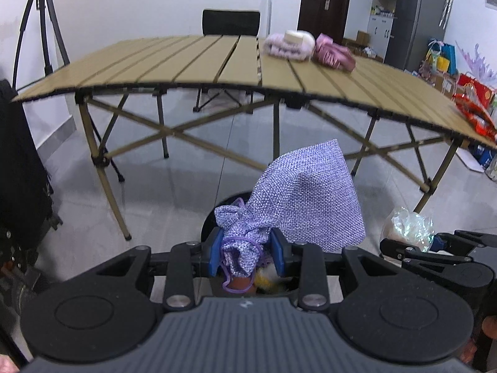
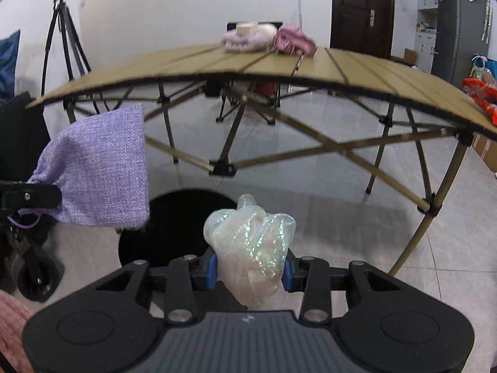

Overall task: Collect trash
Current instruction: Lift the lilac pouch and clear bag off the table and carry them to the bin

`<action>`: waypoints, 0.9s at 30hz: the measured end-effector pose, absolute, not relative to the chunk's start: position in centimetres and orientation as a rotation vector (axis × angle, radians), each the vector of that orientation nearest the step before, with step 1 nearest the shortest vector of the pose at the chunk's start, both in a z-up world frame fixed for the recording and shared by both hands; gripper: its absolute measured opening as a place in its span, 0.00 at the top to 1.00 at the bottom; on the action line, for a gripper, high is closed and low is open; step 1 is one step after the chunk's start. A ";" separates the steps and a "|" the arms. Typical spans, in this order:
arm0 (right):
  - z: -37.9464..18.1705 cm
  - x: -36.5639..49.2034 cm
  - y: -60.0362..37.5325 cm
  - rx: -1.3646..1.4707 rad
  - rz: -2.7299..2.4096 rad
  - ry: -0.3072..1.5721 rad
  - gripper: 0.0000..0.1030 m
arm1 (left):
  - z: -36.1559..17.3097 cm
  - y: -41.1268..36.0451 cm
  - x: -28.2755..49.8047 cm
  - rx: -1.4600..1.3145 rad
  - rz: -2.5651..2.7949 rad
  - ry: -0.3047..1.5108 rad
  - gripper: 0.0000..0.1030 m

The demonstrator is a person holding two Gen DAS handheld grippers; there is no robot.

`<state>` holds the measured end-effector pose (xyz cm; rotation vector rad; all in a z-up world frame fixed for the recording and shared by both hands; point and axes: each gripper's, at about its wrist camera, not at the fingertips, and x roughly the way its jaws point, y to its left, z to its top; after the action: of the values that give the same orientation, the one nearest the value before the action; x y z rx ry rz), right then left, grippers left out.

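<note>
My left gripper [image 1: 247, 253] is shut on the gathered neck of a purple woven drawstring pouch [image 1: 310, 205], which stands up over a black bin [image 1: 226, 208] on the floor. That pouch [image 2: 99, 171] also shows at the left of the right wrist view. My right gripper [image 2: 250, 269] is shut on a crumpled iridescent plastic wrapper [image 2: 251, 242], held just right of the black bin's dark round mouth [image 2: 174, 227]. In the left wrist view the wrapper [image 1: 410, 227] and the right gripper [image 1: 435, 245] sit at the right edge. Yellow and brown scraps [image 1: 264, 279] lie in the bin under the left fingers.
A tan slatted folding table [image 1: 186, 62] stands ahead, bearing pink and cream fabric bundles [image 1: 307, 48] and a red wrapper [image 1: 475, 115] at its right end. A tripod [image 2: 65, 37] stands at the left wall, a black chair [image 1: 231, 21] behind the table, a fridge [image 1: 419, 15] at the right.
</note>
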<state>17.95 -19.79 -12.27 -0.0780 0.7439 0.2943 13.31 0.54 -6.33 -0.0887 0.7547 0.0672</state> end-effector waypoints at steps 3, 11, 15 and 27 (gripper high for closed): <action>-13.4 18.0 -19.6 -0.089 0.293 0.782 0.64 | -7.7 1.0 13.0 -0.084 0.073 0.782 0.68; -16.6 18.3 -19.3 -0.115 0.272 0.900 0.64 | -12.3 2.9 12.9 -0.092 0.102 0.902 0.68; -17.8 18.8 -19.0 -0.121 0.259 0.949 0.64 | -13.6 3.9 13.1 -0.108 0.123 0.944 0.68; -20.2 20.1 -17.9 -0.147 0.244 1.041 0.64 | -15.5 5.9 14.5 -0.132 0.200 1.033 0.68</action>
<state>20.08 -17.94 -20.18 -0.1475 1.0413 0.2439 14.45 5.94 -15.51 -0.1325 1.0326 0.2000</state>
